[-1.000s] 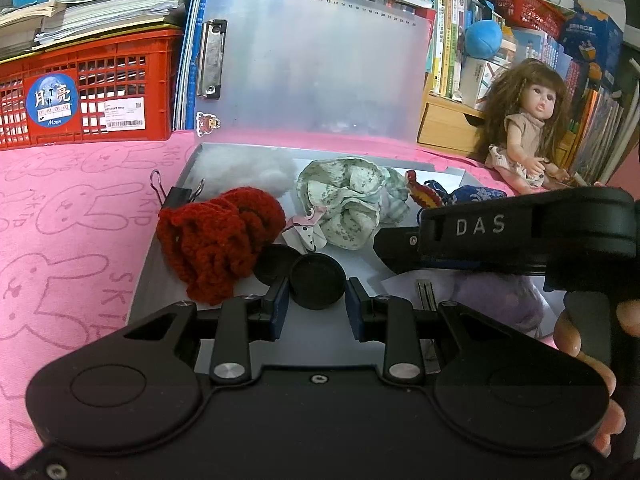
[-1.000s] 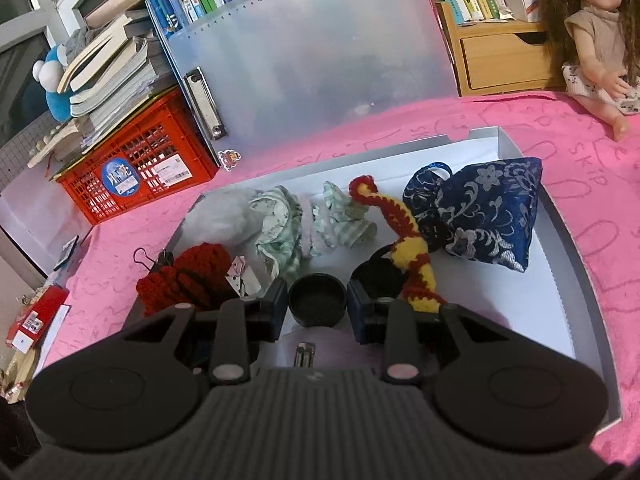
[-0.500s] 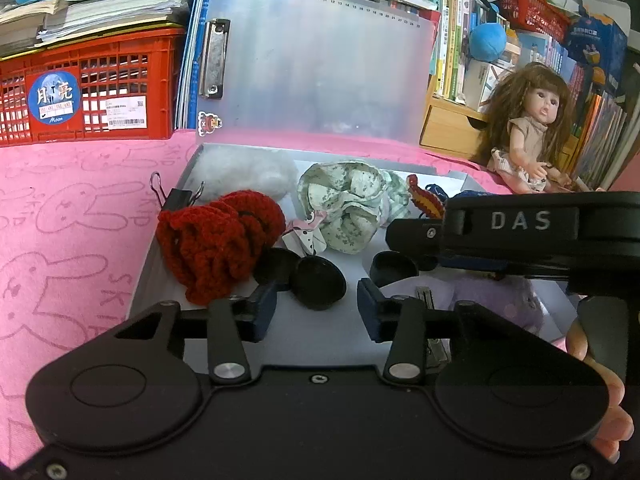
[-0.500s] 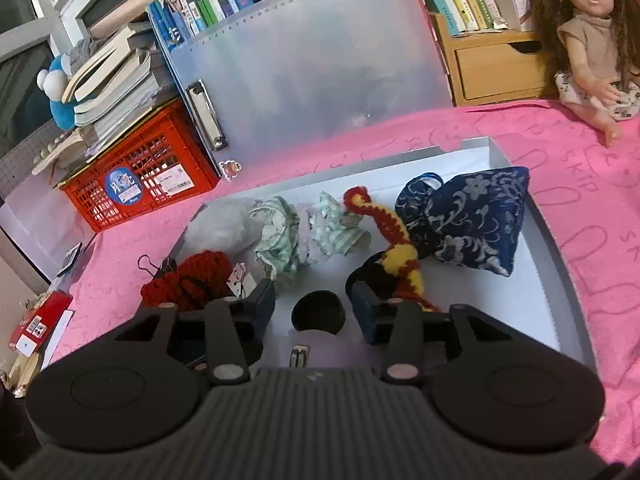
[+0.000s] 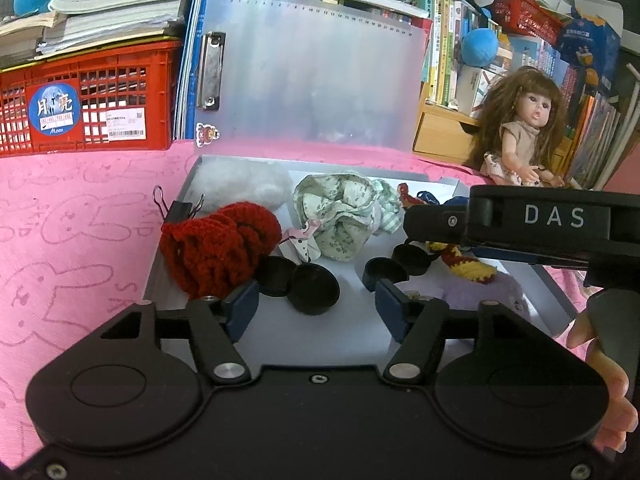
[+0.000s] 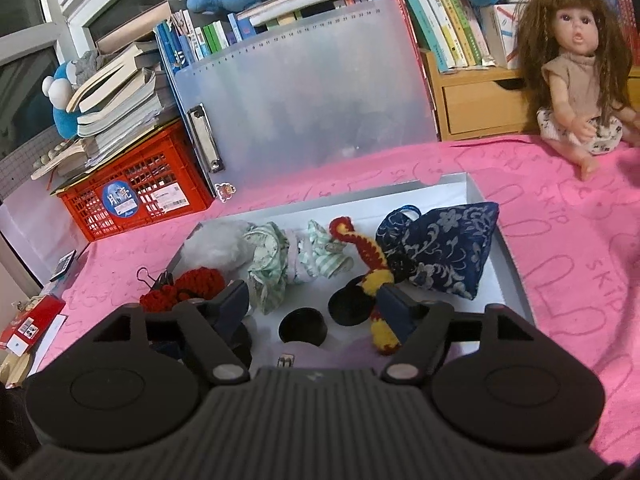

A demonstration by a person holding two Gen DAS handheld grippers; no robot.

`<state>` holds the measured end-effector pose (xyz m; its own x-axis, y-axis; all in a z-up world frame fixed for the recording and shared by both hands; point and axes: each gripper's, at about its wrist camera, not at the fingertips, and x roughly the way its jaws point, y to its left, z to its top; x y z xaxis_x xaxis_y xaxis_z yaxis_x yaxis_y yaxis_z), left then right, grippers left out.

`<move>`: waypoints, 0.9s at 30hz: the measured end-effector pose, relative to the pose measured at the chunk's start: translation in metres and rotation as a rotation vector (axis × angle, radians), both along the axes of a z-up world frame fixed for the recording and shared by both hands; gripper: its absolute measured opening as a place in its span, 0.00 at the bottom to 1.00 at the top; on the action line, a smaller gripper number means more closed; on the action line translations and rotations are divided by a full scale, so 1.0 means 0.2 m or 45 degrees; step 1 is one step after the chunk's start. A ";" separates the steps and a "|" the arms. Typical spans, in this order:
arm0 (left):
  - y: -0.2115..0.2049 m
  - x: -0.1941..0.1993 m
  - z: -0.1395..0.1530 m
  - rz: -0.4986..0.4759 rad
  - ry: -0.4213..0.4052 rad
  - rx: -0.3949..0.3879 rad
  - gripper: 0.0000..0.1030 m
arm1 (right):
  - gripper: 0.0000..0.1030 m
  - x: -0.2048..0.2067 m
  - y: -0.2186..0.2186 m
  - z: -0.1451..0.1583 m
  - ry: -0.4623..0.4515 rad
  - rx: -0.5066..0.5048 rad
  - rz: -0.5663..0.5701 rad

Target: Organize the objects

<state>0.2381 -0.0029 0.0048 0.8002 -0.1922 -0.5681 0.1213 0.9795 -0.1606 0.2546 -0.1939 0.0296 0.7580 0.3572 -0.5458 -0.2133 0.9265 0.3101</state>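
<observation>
An open white tray [image 5: 348, 320] lies on the pink cloth. My left gripper [image 5: 316, 304] is opening; a black cap [image 5: 314, 288] lies between its fingers, untouched, with a second cap [image 5: 276, 276] by the red crochet piece [image 5: 218, 246]. My right gripper [image 6: 316, 308] is opening too, and a black cap [image 6: 303, 326] rests on the tray [image 6: 508, 256] between its jaws, free of the pads. Beside that stands another cap [image 6: 350, 308], under the red-and-yellow crochet cord [image 6: 372, 264]. The right gripper's body [image 5: 560, 220] crosses the left wrist view.
The tray also holds white fluff [image 6: 216, 244], a green floral cloth [image 6: 272, 260], a blue patterned pouch [image 6: 444, 248] and a binder clip [image 5: 176, 210]. Behind stand a clear clipboard [image 6: 304, 100], a red crate [image 6: 132, 192], books and a doll [image 6: 576, 68].
Both grippers' jaws have spread wide and let go of the black caps, which now lie on the tray. The right gripper has drawn back a little.
</observation>
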 end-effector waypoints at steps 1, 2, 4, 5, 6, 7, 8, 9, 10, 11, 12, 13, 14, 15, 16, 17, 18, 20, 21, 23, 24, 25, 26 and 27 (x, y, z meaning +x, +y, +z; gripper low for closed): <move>0.00 -0.01 0.01 -0.001 -0.007 0.002 0.67 | 0.80 -0.01 0.00 0.00 -0.006 -0.004 -0.003; 0.00 -0.02 0.02 -0.001 -0.017 0.006 0.71 | 0.80 -0.02 -0.01 0.01 -0.013 -0.011 -0.005; 0.00 -0.03 0.03 -0.006 -0.032 0.011 0.78 | 0.82 -0.03 -0.01 0.02 -0.028 -0.025 -0.006; 0.00 -0.04 0.04 -0.008 -0.040 0.016 0.80 | 0.83 -0.04 -0.01 0.02 -0.037 -0.034 -0.010; 0.00 -0.05 0.05 -0.011 -0.048 0.023 0.82 | 0.83 -0.05 -0.01 0.03 -0.048 -0.044 -0.014; 0.00 -0.06 0.06 -0.014 -0.056 0.031 0.83 | 0.84 -0.06 -0.02 0.04 -0.059 -0.054 -0.017; 0.00 -0.07 0.07 -0.017 -0.062 0.041 0.85 | 0.85 -0.07 -0.02 0.04 -0.069 -0.062 -0.022; 0.00 -0.08 0.08 -0.021 -0.068 0.050 0.86 | 0.85 -0.07 -0.03 0.05 -0.075 -0.067 -0.027; 0.00 -0.09 0.09 -0.024 -0.074 0.058 0.86 | 0.85 -0.08 -0.03 0.06 -0.078 -0.070 -0.033; 0.00 -0.10 0.09 -0.026 -0.077 0.065 0.87 | 0.86 -0.08 -0.04 0.06 -0.079 -0.069 -0.038; 0.00 -0.10 0.10 -0.027 -0.080 0.073 0.88 | 0.86 -0.09 -0.05 0.07 -0.083 -0.067 -0.044; 0.00 -0.11 0.11 -0.027 -0.082 0.079 0.89 | 0.87 -0.10 -0.05 0.07 -0.087 -0.064 -0.052; 0.00 -0.12 0.12 -0.028 -0.085 0.083 0.90 | 0.89 -0.10 -0.06 0.08 -0.091 -0.062 -0.057; 0.00 -0.13 0.12 -0.030 -0.088 0.084 0.90 | 0.89 -0.11 -0.07 0.08 -0.097 -0.062 -0.063; 0.01 -0.15 0.13 -0.032 -0.093 0.083 0.90 | 0.89 -0.12 -0.08 0.08 -0.102 -0.065 -0.069; 0.01 -0.15 0.14 -0.033 -0.098 0.082 0.91 | 0.89 -0.13 -0.08 0.09 -0.105 -0.067 -0.074; 0.01 -0.17 0.15 -0.035 -0.103 0.081 0.93 | 0.89 -0.14 -0.09 0.09 -0.106 -0.069 -0.075; 0.02 -0.19 0.16 -0.035 -0.114 0.084 0.95 | 0.89 -0.15 -0.10 0.09 -0.110 -0.072 -0.078; 0.02 -0.20 0.17 -0.036 -0.119 0.085 0.95 | 0.89 -0.17 -0.10 0.09 -0.114 -0.076 -0.081; 0.03 -0.22 0.19 -0.038 -0.131 0.087 0.97 | 0.91 -0.19 -0.11 0.10 -0.124 -0.080 -0.086; 0.03 -0.23 0.20 -0.037 -0.133 0.087 0.99 | 0.92 -0.20 -0.12 0.10 -0.129 -0.082 -0.086; 0.03 -0.25 0.20 -0.035 -0.135 0.088 0.99 | 0.94 -0.22 -0.12 0.10 -0.134 -0.084 -0.085; 0.04 -0.25 0.21 -0.034 -0.138 0.089 0.99 | 0.98 -0.23 -0.12 0.11 -0.139 -0.084 -0.082; 0.04 -0.27 0.22 -0.033 -0.142 0.091 1.00 | 1.00 -0.24 -0.13 0.11 -0.146 -0.083 -0.077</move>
